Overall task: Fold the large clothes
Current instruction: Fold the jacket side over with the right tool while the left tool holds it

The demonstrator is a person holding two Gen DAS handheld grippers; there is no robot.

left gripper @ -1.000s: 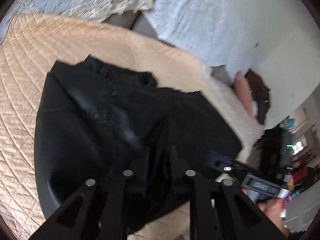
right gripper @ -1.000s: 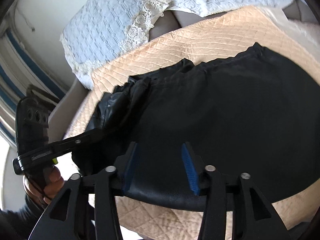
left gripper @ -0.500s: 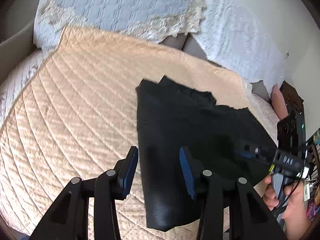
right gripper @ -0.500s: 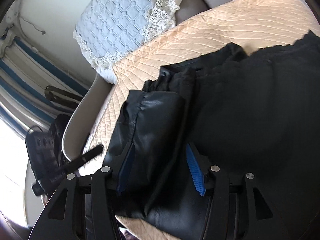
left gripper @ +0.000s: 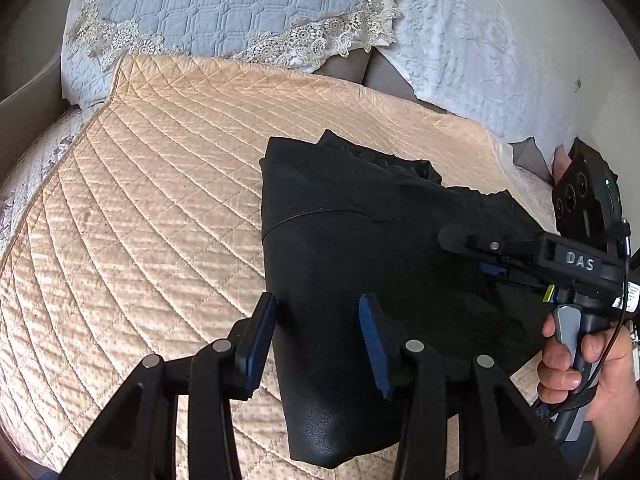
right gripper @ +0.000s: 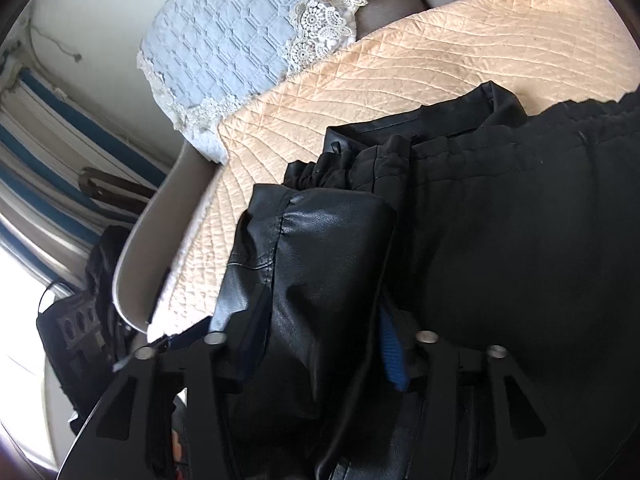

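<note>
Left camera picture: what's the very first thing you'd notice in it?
The big black leathery garment, folded on the right part of the peach quilted bedspread, grabs the eye first. The left gripper hangs open just over its near edge. At the right, a hand holds the right gripper, whose blue-padded fingers sit on either side of a shiny fold of the garment.

The black garment runs off the right edge, and its folds hide the right gripper pads.
</note>
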